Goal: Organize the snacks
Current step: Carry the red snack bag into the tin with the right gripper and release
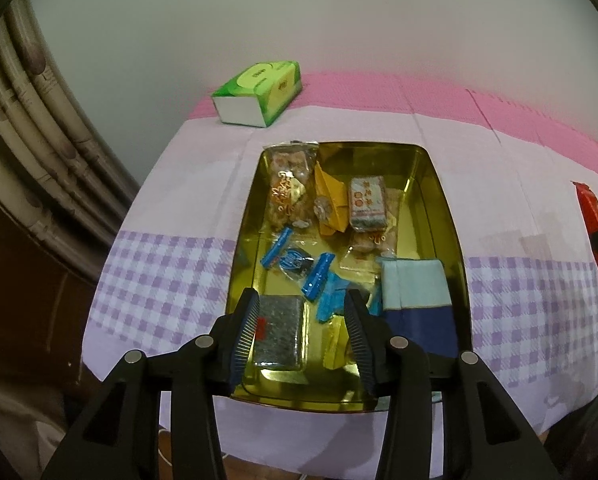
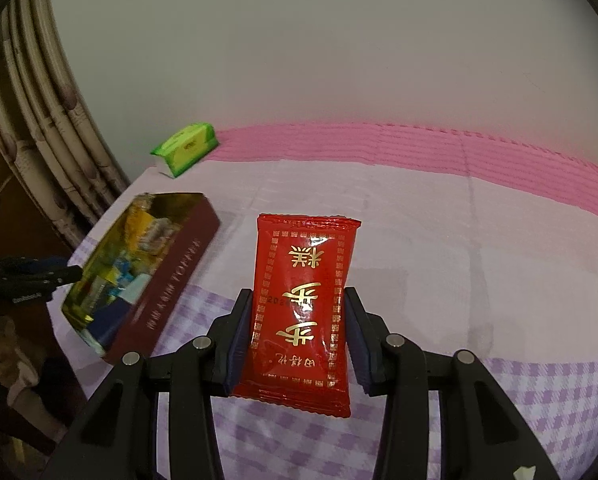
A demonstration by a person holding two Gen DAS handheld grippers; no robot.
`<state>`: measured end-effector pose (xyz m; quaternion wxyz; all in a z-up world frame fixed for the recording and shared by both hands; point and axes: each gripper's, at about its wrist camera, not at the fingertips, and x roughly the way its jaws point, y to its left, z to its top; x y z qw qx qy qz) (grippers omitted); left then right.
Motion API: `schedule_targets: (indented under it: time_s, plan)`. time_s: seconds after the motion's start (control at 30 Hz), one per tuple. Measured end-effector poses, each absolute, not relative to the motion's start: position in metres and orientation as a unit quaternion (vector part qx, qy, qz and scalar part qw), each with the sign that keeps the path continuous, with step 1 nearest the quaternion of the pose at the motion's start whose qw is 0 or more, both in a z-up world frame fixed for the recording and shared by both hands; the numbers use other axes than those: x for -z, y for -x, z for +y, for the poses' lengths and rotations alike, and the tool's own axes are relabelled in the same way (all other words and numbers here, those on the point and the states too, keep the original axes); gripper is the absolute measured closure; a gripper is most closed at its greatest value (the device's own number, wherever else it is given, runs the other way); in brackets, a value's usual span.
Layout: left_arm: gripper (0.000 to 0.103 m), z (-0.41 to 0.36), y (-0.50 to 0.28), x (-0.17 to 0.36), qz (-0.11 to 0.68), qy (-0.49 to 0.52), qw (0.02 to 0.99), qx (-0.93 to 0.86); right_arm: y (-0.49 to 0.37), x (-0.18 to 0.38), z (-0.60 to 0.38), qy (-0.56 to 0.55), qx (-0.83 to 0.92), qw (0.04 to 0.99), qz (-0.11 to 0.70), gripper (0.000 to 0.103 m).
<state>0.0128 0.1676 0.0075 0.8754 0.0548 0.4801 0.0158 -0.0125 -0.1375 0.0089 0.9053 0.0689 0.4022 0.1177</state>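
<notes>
Right gripper (image 2: 299, 336), lower centre of frame: fingers pinch the red snack packet (image 2: 303, 312) across its lower half. Judged light, soft and slippery; grip the flat sides. Gold tin (image 1: 447, 208), centre frame, holds wrapped snacks. Left gripper (image 1: 301, 328) is spread, empty.

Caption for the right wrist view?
Right gripper holds a red snack packet above the checked tablecloth, tin at left.

Red packet (image 2: 303, 308): gold Chinese characters, upside down, "糕" legible; tin side (image 2: 167, 288): partly legible "TOFFEE".
</notes>
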Motion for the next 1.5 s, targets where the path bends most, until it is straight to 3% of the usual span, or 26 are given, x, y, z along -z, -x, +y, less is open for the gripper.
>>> schedule_targets:
  time_s: [0.33, 0.5, 0.9, 1.5]
  plan:
    - [0.052, 0.175, -0.012, -0.012, 0.466, -0.054, 0.882, -0.044, -0.009, -0.027, -0.078, -0.083, -0.182, 0.893, 0.403, 0.062]
    - [0.042, 0.178, -0.011, -0.015, 0.454, -0.059, 0.887, -0.060, -0.021, -0.029, -0.036, -0.084, -0.220, 0.881, 0.411, 0.062]
    - [0.042, 0.201, -0.016, -0.014, 0.463, -0.022, 0.882, -0.084, -0.054, -0.012, 0.048, -0.079, -0.267, 0.852, 0.444, 0.062]
    - [0.042, 0.216, -0.023, -0.009, 0.467, 0.011, 0.879, -0.090, -0.086, 0.021, 0.078, -0.080, -0.253, 0.839, 0.476, 0.062]
